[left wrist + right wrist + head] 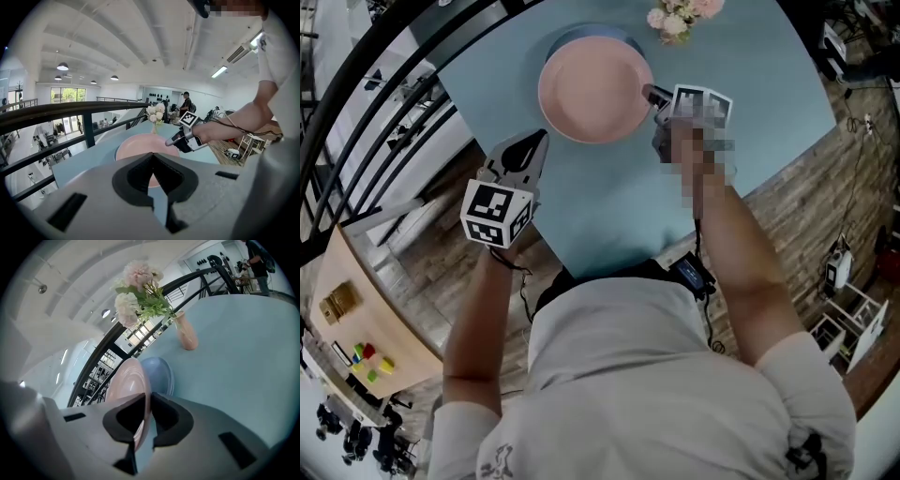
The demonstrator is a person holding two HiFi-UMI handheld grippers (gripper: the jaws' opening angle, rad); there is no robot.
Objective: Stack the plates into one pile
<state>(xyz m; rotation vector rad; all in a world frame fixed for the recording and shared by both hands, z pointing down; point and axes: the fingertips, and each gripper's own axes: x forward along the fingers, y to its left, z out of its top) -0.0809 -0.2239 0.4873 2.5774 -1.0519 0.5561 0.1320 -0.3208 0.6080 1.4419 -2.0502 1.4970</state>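
A pink plate (592, 89) lies on top of a blue plate (592, 35), whose rim shows only along the far side. My right gripper (652, 94) is at the pink plate's right edge. In the right gripper view the pink plate (125, 380) has its rim between the jaws of the right gripper (147, 398), which are shut on it, and the blue plate (160, 373) shows behind. My left gripper (532, 142) hovers off the table's near left edge, jaws shut and empty. The left gripper view shows the pink plate (138, 146) beyond the left gripper (152, 158).
The plates sit on a round light-blue table (750, 103). A small pink vase of flowers (680, 17) stands just beyond them, to the right. A dark railing (384, 94) runs along the table's left side, with a drop to a lower floor past it.
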